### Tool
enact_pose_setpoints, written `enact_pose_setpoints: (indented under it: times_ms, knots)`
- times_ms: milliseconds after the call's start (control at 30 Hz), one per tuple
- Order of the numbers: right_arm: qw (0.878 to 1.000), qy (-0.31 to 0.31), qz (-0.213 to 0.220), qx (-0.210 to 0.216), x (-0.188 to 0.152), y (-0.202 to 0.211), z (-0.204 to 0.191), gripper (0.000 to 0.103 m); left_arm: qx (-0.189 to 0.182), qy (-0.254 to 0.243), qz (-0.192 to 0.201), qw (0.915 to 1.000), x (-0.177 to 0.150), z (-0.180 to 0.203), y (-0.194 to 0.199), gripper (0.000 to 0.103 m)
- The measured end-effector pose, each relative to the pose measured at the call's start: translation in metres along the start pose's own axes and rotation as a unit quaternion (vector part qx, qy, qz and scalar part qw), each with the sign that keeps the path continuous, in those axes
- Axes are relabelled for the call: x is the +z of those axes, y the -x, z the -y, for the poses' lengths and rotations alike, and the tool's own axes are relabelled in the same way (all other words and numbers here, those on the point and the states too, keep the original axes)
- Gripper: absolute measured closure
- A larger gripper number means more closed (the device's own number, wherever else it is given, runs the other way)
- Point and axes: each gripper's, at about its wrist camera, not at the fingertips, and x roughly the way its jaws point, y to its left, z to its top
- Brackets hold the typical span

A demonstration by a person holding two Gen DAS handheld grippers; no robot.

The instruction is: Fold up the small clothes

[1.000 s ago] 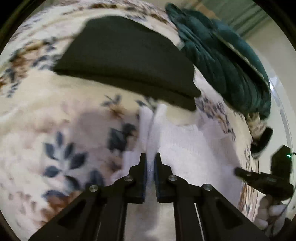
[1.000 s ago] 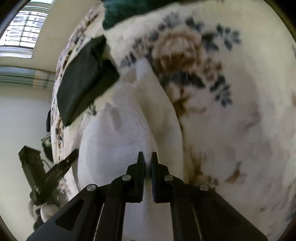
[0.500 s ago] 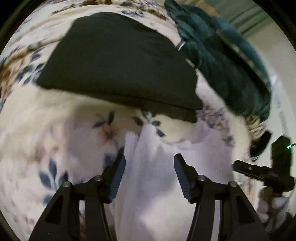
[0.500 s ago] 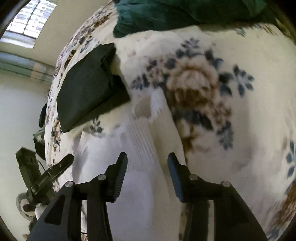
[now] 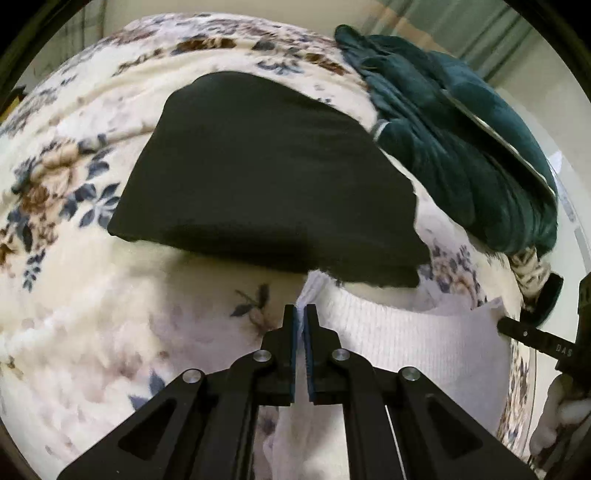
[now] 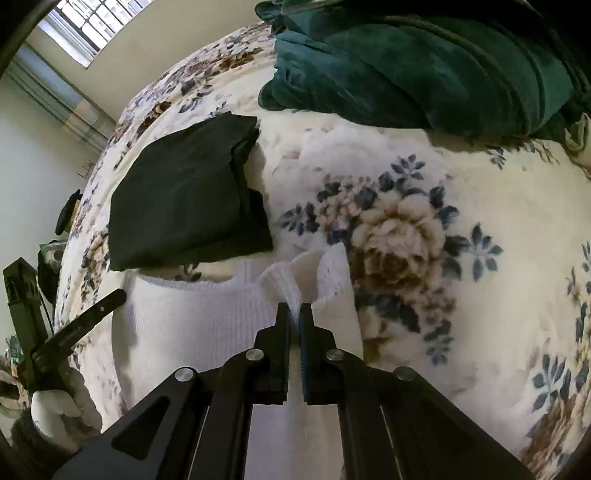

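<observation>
A white ribbed garment (image 5: 406,343) lies on a floral blanket (image 5: 74,295), stretched between my two grippers. My left gripper (image 5: 301,310) is shut on its left top corner. My right gripper (image 6: 294,308) is shut on its right shoulder strap (image 6: 284,288), and shows at the right edge of the left wrist view (image 5: 532,334). The garment (image 6: 192,317) is lifted a little at its top edge. A folded black garment (image 5: 266,177) lies just beyond it, also in the right wrist view (image 6: 184,195).
A dark green plush blanket (image 5: 461,147) is heaped at the far right of the bed, also in the right wrist view (image 6: 424,62). The floral blanket (image 6: 424,229) spreads wide to the right. The bed edge, wall and a window (image 6: 92,26) lie to the left.
Both grippers opened half a second ago, moved up the white garment, and have shut again on its top edge. The garment's top is now raised and pulled taut.
</observation>
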Motion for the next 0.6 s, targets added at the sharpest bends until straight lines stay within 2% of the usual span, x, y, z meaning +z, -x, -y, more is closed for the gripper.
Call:
enact_pose_setpoints:
  times_ms: [133,233,333,367,400,433,500,533,600]
  knots:
    - [1.0,-0.003,-0.004,-0.022,0.019,-0.024,0.002,0.099,0.013,-0.002,-0.044,0.9989,0.012,-0.002,-0.041,0.101]
    - [0.998,-0.008,-0.04,-0.052,0.023,-0.056,0.013,0.099,0.022,-0.006,-0.086,0.996,0.007,-0.006,-0.064,0.1]
    - [0.996,-0.017,-0.076,-0.047,0.018,-0.075,0.021,0.099,0.001,-0.008,-0.106,0.9944,0.002,-0.004,-0.061,0.097]
    - [0.995,-0.024,-0.085,-0.036,0.017,-0.076,0.023,0.098,-0.012,0.004,-0.106,0.9942,0.001,-0.005,-0.054,0.097]
    - [0.995,-0.037,-0.09,-0.021,0.016,-0.074,0.026,0.097,-0.03,0.022,-0.109,0.9934,0.0,-0.009,-0.048,0.092]
    - [0.994,-0.053,-0.094,-0.001,0.015,-0.068,0.03,0.092,-0.05,0.047,-0.109,0.9917,-0.003,-0.014,-0.037,0.08]
    - [0.993,-0.068,-0.093,0.02,0.009,-0.049,0.037,0.066,-0.083,0.072,-0.093,0.9896,-0.014,-0.02,-0.013,0.066]
    - [0.993,-0.073,-0.085,0.031,0.004,-0.038,0.041,0.063,-0.096,0.087,-0.084,0.988,-0.026,-0.023,0.004,0.062]
    - [0.992,-0.077,-0.077,0.055,-0.013,-0.015,0.05,0.062,-0.119,0.101,-0.078,0.9846,-0.05,-0.029,0.026,0.062]
